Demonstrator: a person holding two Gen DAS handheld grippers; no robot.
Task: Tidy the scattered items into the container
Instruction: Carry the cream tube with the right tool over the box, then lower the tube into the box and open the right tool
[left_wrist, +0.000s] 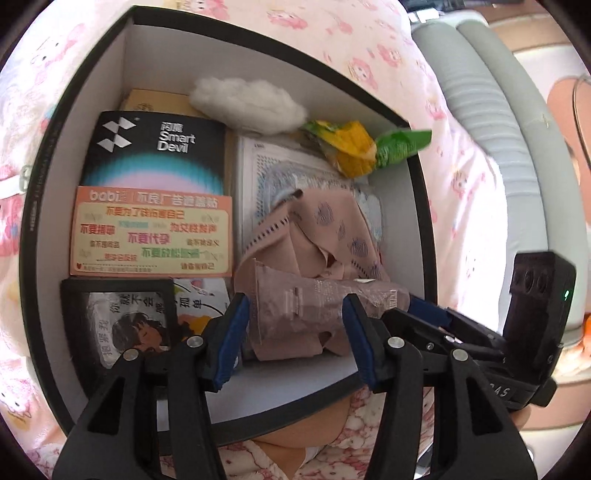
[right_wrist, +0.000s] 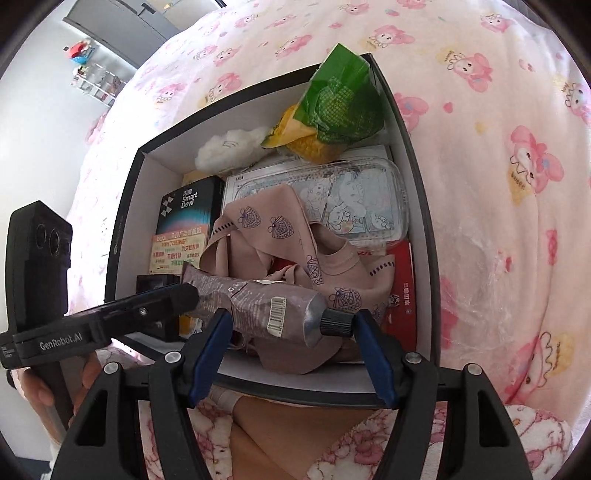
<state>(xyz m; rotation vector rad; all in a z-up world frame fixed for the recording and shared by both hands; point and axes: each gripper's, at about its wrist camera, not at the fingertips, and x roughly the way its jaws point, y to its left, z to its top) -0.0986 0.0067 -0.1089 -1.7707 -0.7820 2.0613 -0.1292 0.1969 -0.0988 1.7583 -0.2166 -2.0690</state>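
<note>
- You're in a home, most likely a bedroom: the black box (right_wrist: 424, 206) sits on a bed whose pink cartoon-rabbit sheet (right_wrist: 498, 129) fills the right wrist view from 12 to 4 o'clock.
- At 6 o'clock in both views you see your own lap in fluffy pink-patterned pyjamas (right_wrist: 354, 443).
- At 10 to 11 o'clock in the right wrist view there is a white wall, with a small shelf (right_wrist: 96, 83) carrying toys and knick-knacks.
- At 2 o'clock in the left wrist view, a grey ribbed padded piece (left_wrist: 491, 122) runs beside the bed.
- The box holds household oddments, among them a pink printed cloth (right_wrist: 295, 251) and a snack packet (right_wrist: 332, 107).
</note>
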